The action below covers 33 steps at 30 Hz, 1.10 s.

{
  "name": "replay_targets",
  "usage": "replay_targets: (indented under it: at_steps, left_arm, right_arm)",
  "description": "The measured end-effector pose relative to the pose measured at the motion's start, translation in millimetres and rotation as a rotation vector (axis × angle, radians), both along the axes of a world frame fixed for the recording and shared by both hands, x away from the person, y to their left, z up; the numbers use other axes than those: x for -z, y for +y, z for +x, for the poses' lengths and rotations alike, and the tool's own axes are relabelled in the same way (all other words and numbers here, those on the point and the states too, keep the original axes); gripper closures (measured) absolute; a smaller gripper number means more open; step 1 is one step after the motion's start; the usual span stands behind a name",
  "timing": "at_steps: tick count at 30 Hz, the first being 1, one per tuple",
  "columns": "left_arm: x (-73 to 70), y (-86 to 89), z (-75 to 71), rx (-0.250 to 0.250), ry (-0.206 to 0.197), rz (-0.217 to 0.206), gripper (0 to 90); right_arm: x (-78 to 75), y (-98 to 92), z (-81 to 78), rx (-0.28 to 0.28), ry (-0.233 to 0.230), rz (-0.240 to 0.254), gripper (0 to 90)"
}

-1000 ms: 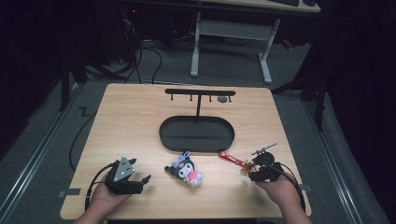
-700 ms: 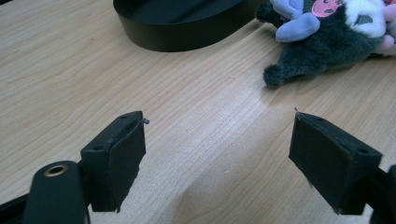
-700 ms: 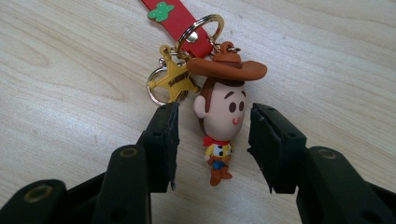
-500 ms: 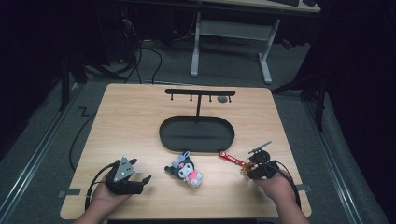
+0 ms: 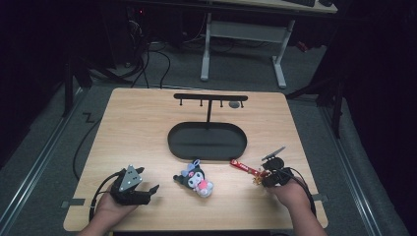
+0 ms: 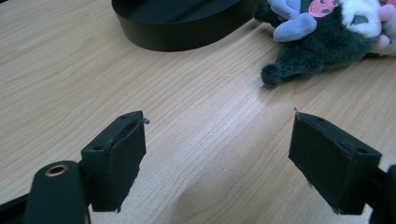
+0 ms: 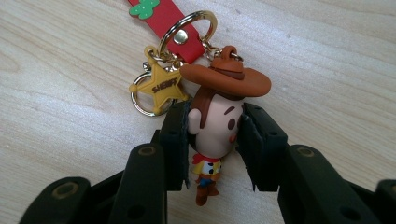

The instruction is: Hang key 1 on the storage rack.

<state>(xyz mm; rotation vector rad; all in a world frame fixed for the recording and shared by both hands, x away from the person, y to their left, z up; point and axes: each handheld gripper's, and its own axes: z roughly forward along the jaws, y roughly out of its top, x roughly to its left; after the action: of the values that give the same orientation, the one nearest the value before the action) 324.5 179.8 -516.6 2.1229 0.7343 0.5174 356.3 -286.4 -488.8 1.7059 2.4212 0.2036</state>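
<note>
A: What's the setting?

B: A light wooden table point(image 5: 137, 128) on grey carpet, the room dark around it.

A: And the grippers?

B: The right gripper point(image 7: 215, 140), jaws just closing, pinches a cowboy-figure keychain with a brown hat point(image 7: 219, 116) near the table's right front. The left gripper point(image 6: 217, 154) gapes empty.

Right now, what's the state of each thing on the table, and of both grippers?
Cowboy keychain: flat on the table, head clamped between jaws.
Right gripper: jaws just closed, shut on the figure's head.
Left gripper: open, nothing between its jaws.
Plush toy: lying on its side, untouched.
Black tray: empty.
Hook rack: upright, nothing hanging.
</note>
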Motion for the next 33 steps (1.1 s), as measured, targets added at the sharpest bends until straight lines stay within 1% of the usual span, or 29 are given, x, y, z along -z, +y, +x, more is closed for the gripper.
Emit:
replay_targets:
  at_steps: [3,5,6,8,12,16,17,20,22,25,27,31,33]
  left_arm:
    - [0.4,-1.1,-0.8,0.005,-0.001,0.005,19.2]
    - [0.5,-0.9,-1.7,0.009,0.0,0.009,19.3]
    - [0.8,-0.3,-2.1,0.008,0.001,0.007,19.3]
    - [0.3,1.1,-2.4,0.005,0.002,0.007,19.4]
    - [-1.0,2.7,-2.2,0.0,0.001,-0.004,19.6]
    - [-1.1,0.0,-1.7,0.005,-0.002,0.0,19.7]
    - [-1.3,-1.5,-1.2,0.007,-0.003,-0.001,19.7]
    - [0.8,-6.2,-0.3,0.019,-0.003,0.011,19.8]
    - [2.4,-7.1,-0.7,0.025,0.003,0.019,19.8]
    - [1.1,-5.4,-0.8,0.024,0.002,0.018,20.1]
    - [0.8,-4.3,-0.6,0.018,0.001,0.013,20.2]
    - [0.8,-4.4,-1.0,0.015,0.001,0.015,20.3]
    - [0.9,-5.0,-1.1,0.015,0.002,0.016,20.3]
  right_arm:
    - [0.0,-3.3,0.5,0.009,0.004,0.018,64.4]
    - [0.5,-5.7,0.3,0.02,0.004,0.042,64.6]
    - [0.7,-6.0,0.2,0.015,0.002,0.044,64.6]
    - [0.2,-5.6,0.6,0.011,0.008,0.036,64.6]
    - [0.1,-5.7,1.6,0.003,0.014,0.037,64.6]
    - [0.6,-5.9,1.8,-0.004,0.009,0.041,64.7]
    - [0.0,-5.4,1.9,-0.002,0.011,0.029,64.7]
    - [0.3,-6.0,0.7,0.002,0.005,0.038,65.2]
    - [1.1,-6.6,-0.6,0.006,-0.009,0.049,65.6]
    - [0.9,-6.9,-0.4,0.004,-0.005,0.051,66.0]
    - [0.3,-6.2,0.7,0.004,0.003,0.038,66.0]
    - [0.0,-6.3,1.7,0.0,0.011,0.042,66.0]
    - [-1.9,-4.5,2.6,-0.008,0.015,0.033,66.2]
